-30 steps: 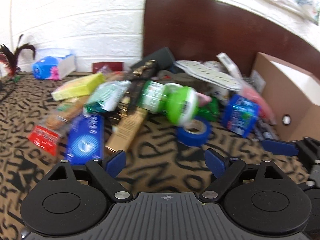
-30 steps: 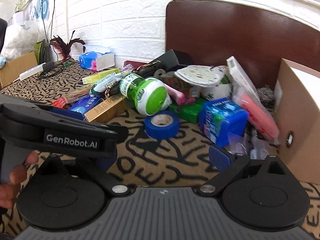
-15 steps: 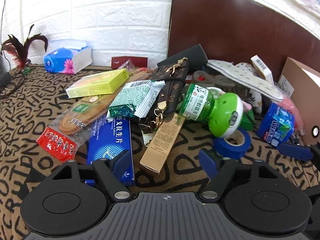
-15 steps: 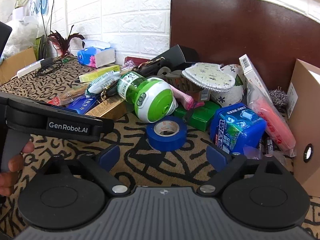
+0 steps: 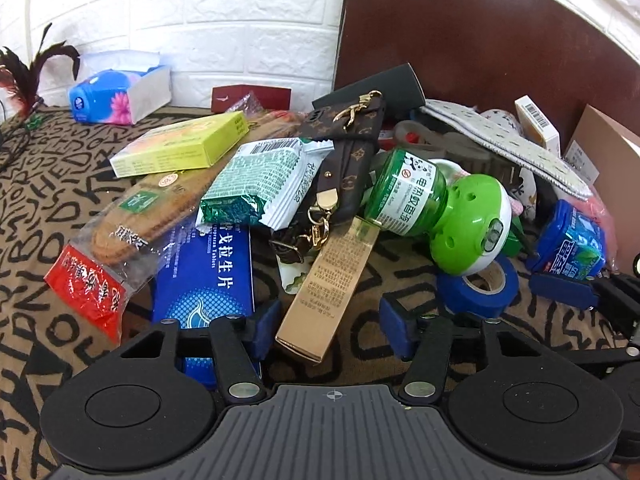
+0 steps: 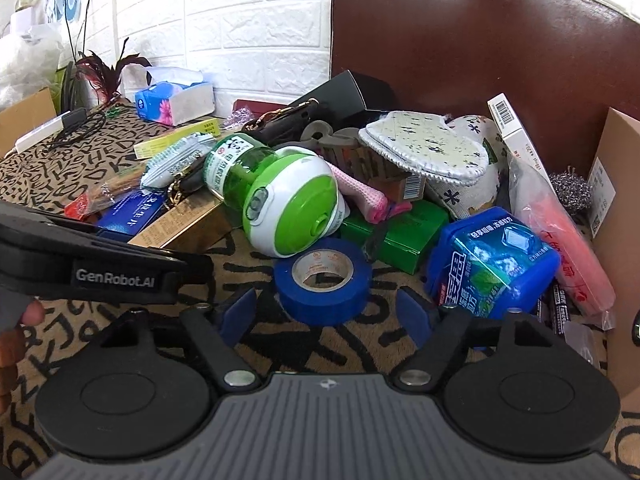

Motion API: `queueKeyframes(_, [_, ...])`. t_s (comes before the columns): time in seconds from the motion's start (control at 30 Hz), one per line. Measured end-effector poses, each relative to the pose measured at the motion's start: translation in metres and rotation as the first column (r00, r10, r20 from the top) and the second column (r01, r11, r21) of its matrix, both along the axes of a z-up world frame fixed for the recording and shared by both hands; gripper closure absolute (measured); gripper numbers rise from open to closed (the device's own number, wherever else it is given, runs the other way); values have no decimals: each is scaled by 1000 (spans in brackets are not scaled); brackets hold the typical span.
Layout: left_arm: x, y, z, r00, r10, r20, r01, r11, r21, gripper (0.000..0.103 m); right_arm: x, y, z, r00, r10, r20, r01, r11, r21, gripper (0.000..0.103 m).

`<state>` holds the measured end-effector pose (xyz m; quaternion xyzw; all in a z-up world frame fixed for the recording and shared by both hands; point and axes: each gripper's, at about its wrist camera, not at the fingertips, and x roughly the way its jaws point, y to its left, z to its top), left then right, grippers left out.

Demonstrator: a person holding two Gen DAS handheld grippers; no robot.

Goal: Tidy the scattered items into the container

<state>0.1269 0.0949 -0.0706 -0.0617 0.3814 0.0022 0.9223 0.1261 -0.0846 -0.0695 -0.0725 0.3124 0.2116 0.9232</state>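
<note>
A pile of items lies on a patterned cloth. In the left wrist view my left gripper [image 5: 328, 330] is open, its fingers on either side of the near end of a gold box [image 5: 330, 284]. A blue medicine box [image 5: 204, 276] lies just to its left. In the right wrist view my right gripper [image 6: 326, 318] is open, its fingers flanking a blue tape roll [image 6: 322, 280]. A green bottle [image 6: 276, 200] and a blue gum tub [image 6: 490, 262] lie behind it. The cardboard box [image 6: 618, 208] stands at the right.
A tissue box [image 5: 120, 96] and a yellow-green box [image 5: 180, 146] lie at the back left, with a snack pack [image 5: 120, 236] near them. A brown headboard [image 6: 460, 40] and white brick wall stand behind. The left gripper's body [image 6: 92, 268] crosses the right wrist view.
Both grippers have moved forward and lower toward the pile. The left one has shifted left onto the gold box; the right one has closed in on the tape roll.
</note>
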Motion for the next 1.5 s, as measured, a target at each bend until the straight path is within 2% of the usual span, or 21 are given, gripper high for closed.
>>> queueKeyframes(0.17, [4, 2, -1, 1000, 0, -4, 0, 1000, 3, 49, 8, 5, -2, 1000, 6, 8, -6, 1000, -8, 24])
queueKeyframes(0.23, [4, 3, -1, 1000, 0, -9, 0, 1000, 6, 59, 11, 8, -4, 1000, 12, 3, -12, 1000, -10, 31])
queueKeyframes(0.27, [5, 3, -1, 1000, 0, -12, 0, 1000, 10, 67, 12, 8, -5, 1000, 14, -6, -14, 1000, -7, 41])
queueKeyframes(0.37, [3, 3, -1, 1000, -16, -18, 16, 1000, 13, 77, 11, 6, -5, 1000, 12, -8, -12, 1000, -3, 41])
queueKeyframes(0.47, [-2, -2, 0, 999, -40, -22, 41, 999, 23, 81, 5, 4, -4, 1000, 18, -9, -18, 1000, -11, 41])
queueKeyframes(0.73, [-34, -23, 2, 992, -121, -27, 121, 992, 29, 81, -33, -17, -1, 999, 32, -16, -33, 999, -40, 41])
queueKeyframes(0.87, [-53, -33, 4, 983, -177, -43, 177, 984, -1, 81, -57, -29, 1, 999, 33, -25, -34, 998, -52, 41])
queueKeyframes(1.0, [-74, -48, 5, 973, -226, -50, 227, 974, 18, 81, -82, -43, 2, 999, 18, -35, -20, 999, -45, 41])
queueKeyframes(1.33, [-120, -85, 7, 934, -353, -62, 352, 936, -26, 81, -145, -80, 4, 998, -24, -52, 22, 999, -43, 41])
queueKeyframes(1.5, [-138, -103, 8, 906, -419, -66, 418, 908, -36, 81, -175, -96, 6, 998, -41, -53, 37, 997, -73, 41])
